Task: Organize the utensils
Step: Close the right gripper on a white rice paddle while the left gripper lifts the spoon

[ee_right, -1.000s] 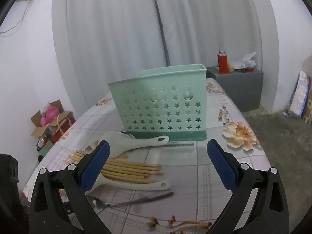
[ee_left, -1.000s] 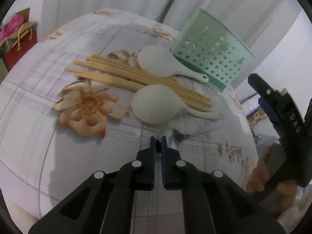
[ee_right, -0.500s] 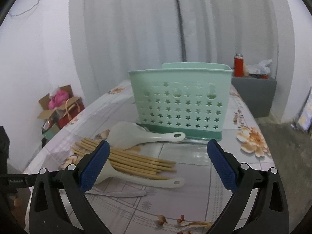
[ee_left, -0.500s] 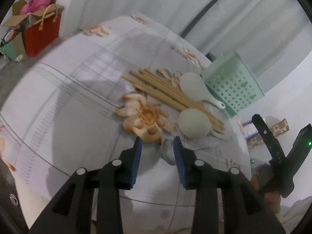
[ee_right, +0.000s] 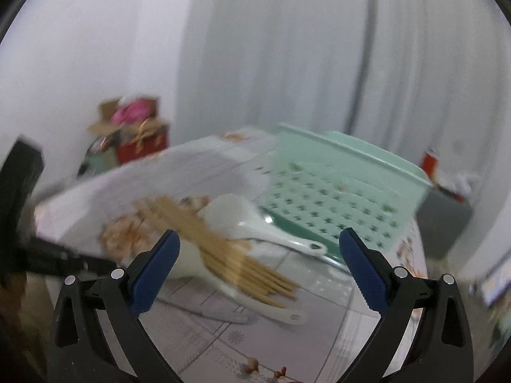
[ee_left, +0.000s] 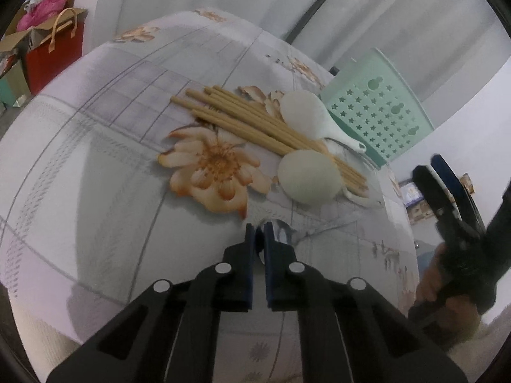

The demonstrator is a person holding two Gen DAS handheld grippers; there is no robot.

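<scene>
A metal spoon [ee_left: 281, 233] lies on the flowered tablecloth [ee_left: 95, 159]. My left gripper [ee_left: 259, 239] is shut on its bowl end. Beyond it lie a bundle of wooden chopsticks [ee_left: 255, 124] and two white rice paddles [ee_left: 308, 177] [ee_left: 311, 116], in front of a mint green holder with star holes [ee_left: 377, 108]. My right gripper [ee_right: 258, 268] is open and empty, held above the table at the right; it also shows in the left wrist view [ee_left: 447, 185]. The right wrist view is blurred; it shows the chopsticks [ee_right: 223, 249], a paddle [ee_right: 255, 223] and the holder [ee_right: 335, 191].
A red bag and cardboard boxes [ee_left: 48, 48] stand on the floor at the far left. White curtains hang behind the table. A grey cabinet with a red bottle [ee_right: 429, 162] stands at the right.
My left gripper went from shut to open half a second ago and is now shut on the spoon's bowl end. My right gripper has swung left and its view is blurred.
</scene>
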